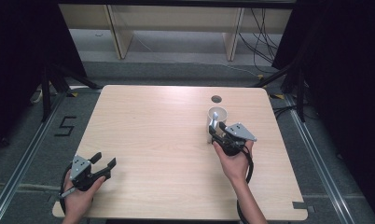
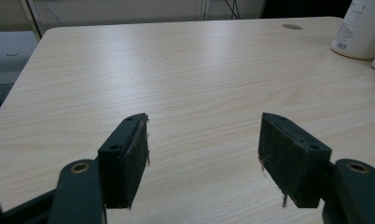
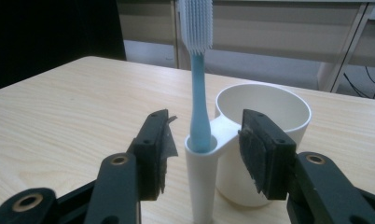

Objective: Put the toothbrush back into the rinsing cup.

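A white cup [image 1: 219,113] [image 3: 274,105] stands on the right half of the wooden table [image 1: 153,130], with a narrow white tube holder [image 3: 202,182] joined to its side. A blue toothbrush [image 3: 199,100] [image 1: 214,120] stands upright in that tube, bristles up. My right gripper [image 1: 215,135] [image 3: 206,149] is open, its jaws on either side of the tube and not touching it. My left gripper [image 1: 105,161] [image 2: 204,154] rests open near the table's front left corner with nothing between its jaws. The cup [image 2: 363,28] shows far off at the upper right of the left gripper view.
A round cable hole [image 1: 216,99] [image 2: 292,26] lies in the table just behind the cup. Wooden shelving [image 1: 176,28] stands beyond the far edge, with cables on the floor to the right. Dark curtains hang on both sides.
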Available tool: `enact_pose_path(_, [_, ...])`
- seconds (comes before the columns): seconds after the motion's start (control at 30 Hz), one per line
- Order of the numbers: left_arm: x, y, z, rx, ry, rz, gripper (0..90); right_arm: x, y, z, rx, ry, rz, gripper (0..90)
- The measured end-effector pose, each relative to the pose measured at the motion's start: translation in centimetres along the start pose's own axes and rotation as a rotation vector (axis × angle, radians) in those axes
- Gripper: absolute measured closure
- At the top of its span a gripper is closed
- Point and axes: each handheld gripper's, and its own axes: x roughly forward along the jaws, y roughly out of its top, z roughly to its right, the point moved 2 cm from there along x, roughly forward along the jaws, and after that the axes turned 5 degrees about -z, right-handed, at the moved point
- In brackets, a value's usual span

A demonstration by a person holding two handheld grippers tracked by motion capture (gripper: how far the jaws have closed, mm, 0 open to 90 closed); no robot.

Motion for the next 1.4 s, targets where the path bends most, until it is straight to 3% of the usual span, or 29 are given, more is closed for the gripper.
enact_pose_path(0.07, [0.0,0.0,0.0,0.000,0.000,0.000,32.8,-0.2,-0.1,0.2,-0.027,-0.012,-0.008,53.4])
enact_pose_path(0.1, [0.0,0.0,0.0,0.000,0.000,0.000,32.8,-0.3,-0.2,0.2,-0.008,-0.005,-0.010,53.4])
enact_pose_path(0.17, [0.0,0.0,0.0,0.001,0.000,0.000,32.8,-0.6,-0.3,0.4,-0.026,-0.001,-0.007,53.4])
enact_pose_path(0.33, [0.0,0.0,0.0,0.002,0.001,0.001,32.8,-1.3,-0.8,0.7,0.004,-0.003,-0.032,53.1])
enact_pose_path(0.37, [0.0,0.0,0.0,0.002,0.001,0.000,32.8,-1.3,-0.9,0.9,-0.024,0.002,-0.030,53.1])
enact_pose_path(0.6, [0.0,0.0,0.0,0.002,0.002,0.002,32.8,-2.7,-2.2,1.8,0.005,-0.009,-0.085,53.1])
enact_pose_path(0.63, [0.0,0.0,0.0,0.002,0.002,0.002,32.8,-2.8,-2.3,2.2,-0.021,-0.022,-0.077,53.1])
enact_pose_path(0.73, [0.0,0.0,0.0,0.002,0.003,0.002,32.8,-3.3,-3.0,2.5,0.012,-0.026,-0.090,53.1])
enact_pose_path(0.77, [0.0,0.0,0.0,0.003,0.003,0.002,32.8,-3.6,-3.2,2.9,-0.027,-0.033,-0.097,53.1])
enact_pose_path(0.8, [0.0,0.0,0.0,0.003,0.003,0.002,32.8,-3.7,-3.5,2.9,0.001,-0.037,-0.096,53.1])
enact_pose_path(0.83, [0.0,0.0,0.0,0.004,0.003,0.002,32.8,-3.9,-3.7,3.1,-0.015,-0.037,-0.100,53.1])
enact_pose_path(0.9, [0.0,0.0,0.0,0.004,0.004,0.002,32.8,-4.3,-4.1,3.4,0.006,-0.042,-0.110,53.1])
enact_pose_path(0.93, [0.0,0.0,0.0,0.004,0.004,0.001,32.8,-4.5,-4.3,3.3,0.046,-0.043,-0.120,53.1])
enact_pose_path(0.97, [0.0,0.0,0.1,0.004,0.005,0.001,32.8,-4.6,-4.4,3.7,0.015,-0.048,-0.108,53.1])
enact_pose_path(1.03, [0.0,0.0,0.1,0.005,0.006,0.001,32.8,-5.1,-4.6,4.1,0.007,-0.051,-0.123,53.1])
enact_pose_path(1.1, [0.0,0.0,0.1,0.005,0.005,0.001,32.8,-5.2,-5.0,4.2,0.016,-0.077,-0.117,53.1])
enact_pose_path(1.13, [0.0,0.0,0.1,0.005,0.006,0.001,32.8,-5.4,-5.1,4.2,0.027,-0.048,-0.124,53.1])
enact_pose_path(1.17, [0.0,0.0,0.1,0.004,0.003,0.006,32.8,-5.6,-5.3,4.2,0.046,-0.061,-0.120,53.3])
enact_pose_path(1.2, [0.0,0.0,0.1,0.006,0.002,0.006,32.8,-5.7,-5.5,4.6,0.025,-0.066,-0.118,53.4])
enact_pose_path(1.23, [0.0,0.0,0.1,0.006,0.002,0.007,32.8,-5.8,-5.7,4.5,0.062,-0.079,-0.128,53.4])
enact_pose_path(1.33, [0.0,0.0,0.1,0.005,0.002,0.006,32.8,-6.0,-6.2,5.1,0.054,-0.064,-0.107,53.4])
enact_pose_path(1.4, [0.0,0.0,0.1,0.003,0.001,0.007,32.8,-6.3,-6.6,5.4,0.049,-0.096,-0.115,53.7])
